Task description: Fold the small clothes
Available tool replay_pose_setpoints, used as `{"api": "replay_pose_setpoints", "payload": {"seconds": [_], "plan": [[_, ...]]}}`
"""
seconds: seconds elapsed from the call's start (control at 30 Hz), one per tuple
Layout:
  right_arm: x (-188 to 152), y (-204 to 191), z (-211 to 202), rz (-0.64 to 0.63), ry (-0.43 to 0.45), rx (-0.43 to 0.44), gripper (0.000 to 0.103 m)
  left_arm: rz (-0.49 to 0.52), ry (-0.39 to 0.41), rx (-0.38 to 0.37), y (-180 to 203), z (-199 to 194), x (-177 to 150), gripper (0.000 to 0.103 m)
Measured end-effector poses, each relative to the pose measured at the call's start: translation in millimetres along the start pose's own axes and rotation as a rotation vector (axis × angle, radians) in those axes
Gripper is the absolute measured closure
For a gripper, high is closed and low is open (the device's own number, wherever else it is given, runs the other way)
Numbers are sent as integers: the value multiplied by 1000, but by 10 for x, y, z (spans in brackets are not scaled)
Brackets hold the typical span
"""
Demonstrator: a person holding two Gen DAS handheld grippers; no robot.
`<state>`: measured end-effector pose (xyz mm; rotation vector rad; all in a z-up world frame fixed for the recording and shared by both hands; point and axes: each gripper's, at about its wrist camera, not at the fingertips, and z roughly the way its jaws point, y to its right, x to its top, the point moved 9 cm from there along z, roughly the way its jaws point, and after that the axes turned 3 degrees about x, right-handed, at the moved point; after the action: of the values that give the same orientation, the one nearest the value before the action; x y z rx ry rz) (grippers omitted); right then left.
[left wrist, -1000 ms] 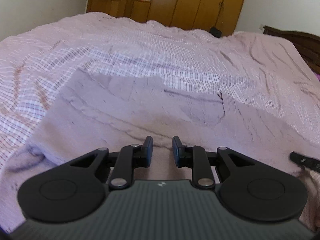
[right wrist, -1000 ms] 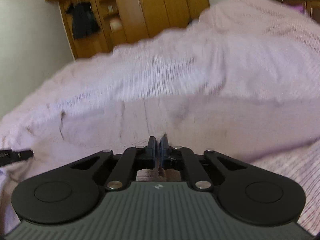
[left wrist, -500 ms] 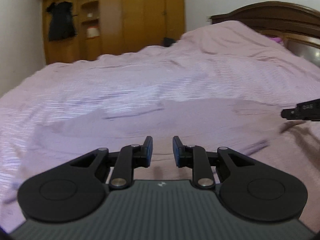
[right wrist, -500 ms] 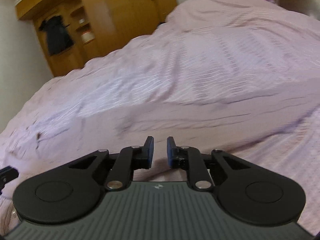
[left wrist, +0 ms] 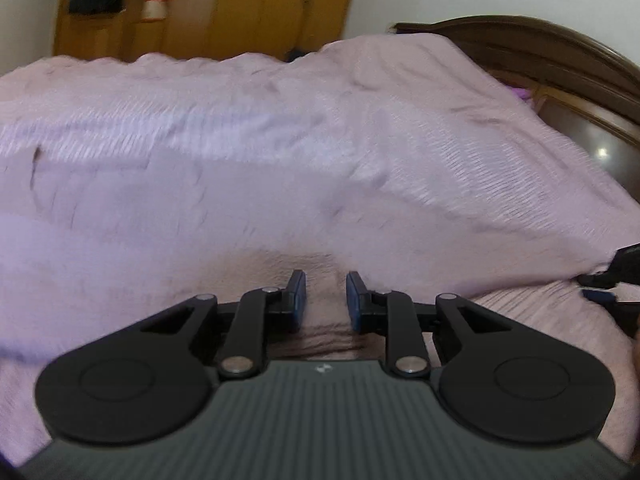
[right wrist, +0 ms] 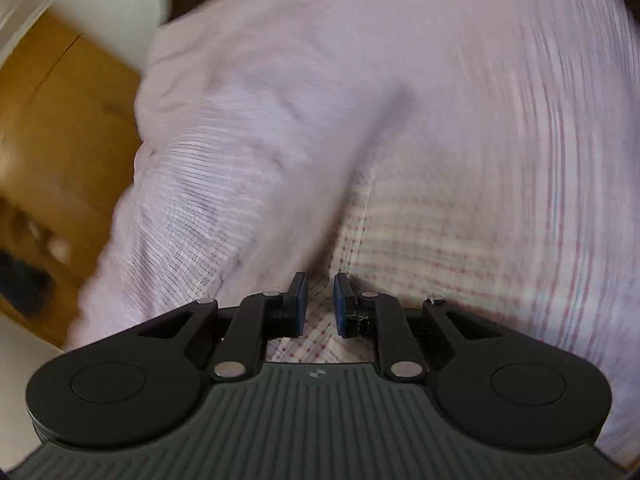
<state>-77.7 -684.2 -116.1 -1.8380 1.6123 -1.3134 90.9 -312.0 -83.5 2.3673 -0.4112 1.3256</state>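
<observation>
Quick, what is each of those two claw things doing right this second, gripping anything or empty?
Left gripper: open, nothing between its pads, just above the lilac garment.
Right gripper: open, holding nothing, over the striped bedspread.

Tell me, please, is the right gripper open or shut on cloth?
Open: the right gripper shows a clear gap between its pads, with nothing pinched; the checked bedspread lies beyond.

Both wrist views sit low over the pink bedspread (left wrist: 280, 152) (right one rolled, blurred), each facing the wooden wardrobe (left wrist: 240, 4).
</observation>
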Motion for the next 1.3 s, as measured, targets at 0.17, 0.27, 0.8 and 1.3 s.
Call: {"api": "replay_pose_setpoints", "payload": {"seconds": [0.17, 0.27, 0.8, 1.3], "plan": [[-41, -181, 78, 6, 78, 53, 65, -107, 23, -90, -103, -105, -25, 76], [-134, -265, 108, 31, 98, 75, 65, -118, 23, -93, -128, -114, -19, 76], [-522, -495, 101, 152, 215, 60, 65, -191, 42, -153, -191, -165, -32, 76], [-622, -603, 340, 248, 158, 57, 66, -228, 41, -183, -216, -164, -29, 76]]}}
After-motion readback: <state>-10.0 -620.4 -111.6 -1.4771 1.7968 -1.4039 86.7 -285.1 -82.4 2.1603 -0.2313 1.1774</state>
